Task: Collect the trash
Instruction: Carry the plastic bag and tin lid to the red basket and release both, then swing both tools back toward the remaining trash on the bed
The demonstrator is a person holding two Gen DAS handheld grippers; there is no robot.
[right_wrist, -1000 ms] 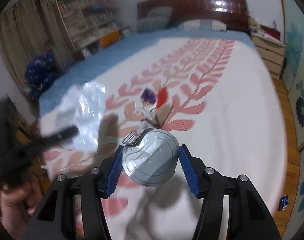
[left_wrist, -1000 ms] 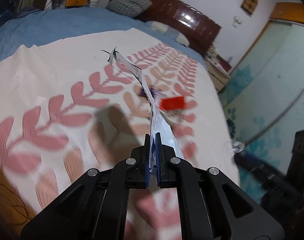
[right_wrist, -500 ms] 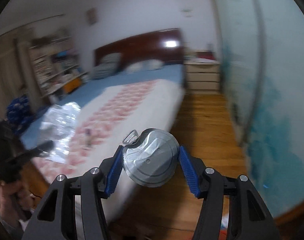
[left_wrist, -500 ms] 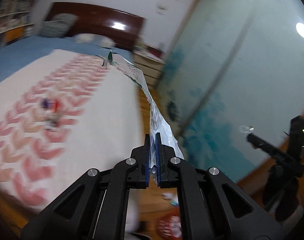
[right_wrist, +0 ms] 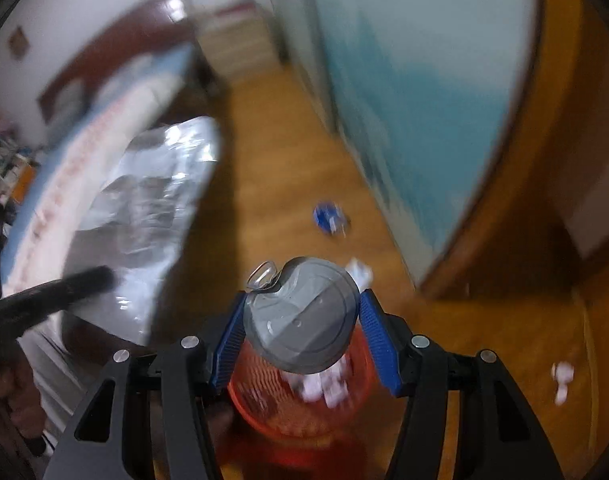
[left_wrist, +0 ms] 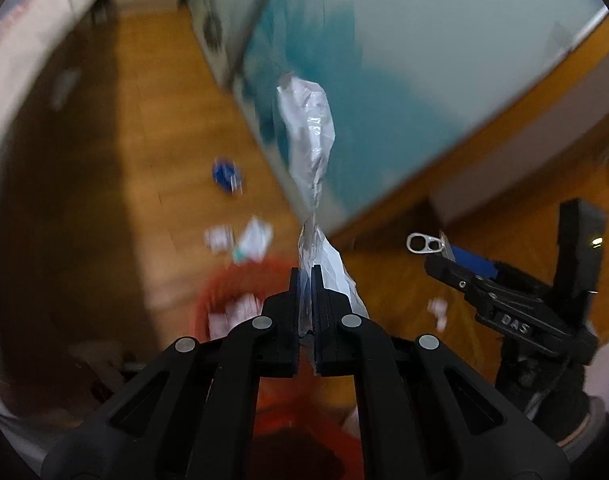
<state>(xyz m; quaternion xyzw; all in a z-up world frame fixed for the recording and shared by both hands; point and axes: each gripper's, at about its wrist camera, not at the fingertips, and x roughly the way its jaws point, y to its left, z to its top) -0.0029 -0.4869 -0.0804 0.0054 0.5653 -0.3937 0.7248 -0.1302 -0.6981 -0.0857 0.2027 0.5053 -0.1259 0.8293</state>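
My left gripper (left_wrist: 306, 270) is shut on a crinkled silver plastic wrapper (left_wrist: 310, 136) that sticks out ahead of it. The same wrapper (right_wrist: 144, 216) fills the left of the right wrist view. My right gripper (right_wrist: 302, 304) is shut on a silver can (right_wrist: 300, 316) with a pull tab, held sideways between the blue pads. Its tab (left_wrist: 426, 244) shows at the right of the left wrist view. An orange-red mesh bin (right_wrist: 288, 404) with crumpled paper inside stands on the floor right below both grippers; its blurred rim (left_wrist: 232, 280) shows behind the left fingers.
Wooden floor around the bin carries a blue wrapper (right_wrist: 328, 216) and white paper scraps (left_wrist: 252, 238), (right_wrist: 562, 376). A teal glass sliding door (right_wrist: 416, 100) runs along the right. The bed (right_wrist: 84, 128) lies at the left. A hand (right_wrist: 8, 396) holds the left gripper.
Both grippers swung away from the bed to the right and tipped down toward the floor. The orange-red bin has come into view beneath them. Wrapper and can stay gripped.
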